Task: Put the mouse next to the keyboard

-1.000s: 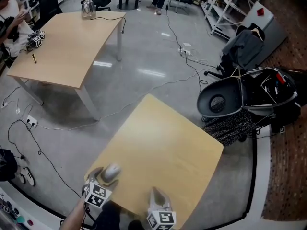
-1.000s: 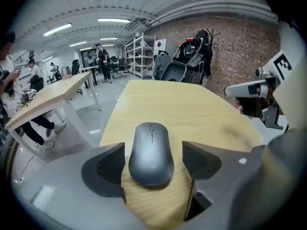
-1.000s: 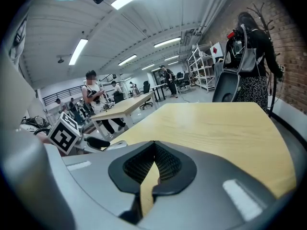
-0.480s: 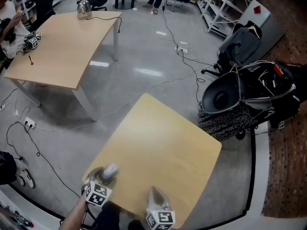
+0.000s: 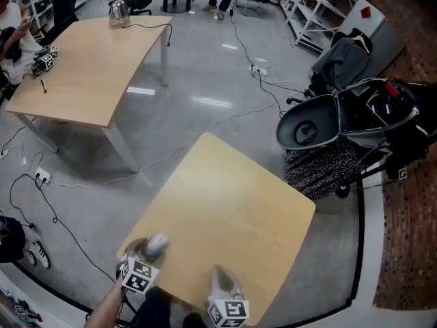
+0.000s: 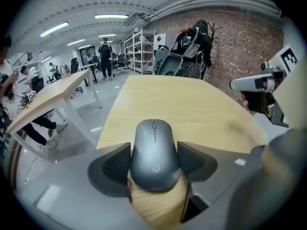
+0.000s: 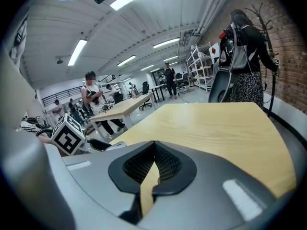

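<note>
The left gripper [image 6: 154, 159] has just been closing its fingers [image 6: 112, 169], which now clamp the grey oval computer mouse [image 6: 154, 145] at the near-left corner of the light wooden counter [image 5: 232, 210]. The right gripper [image 7: 152, 169] has its fingers together.

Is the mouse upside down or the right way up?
Right way up. The mouse shows its scroll wheel and rounded back on top, with its underside facing the wooden table.

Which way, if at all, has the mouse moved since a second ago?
No. The mouse sits at the same spot by the wooden table's near-left corner.
</note>
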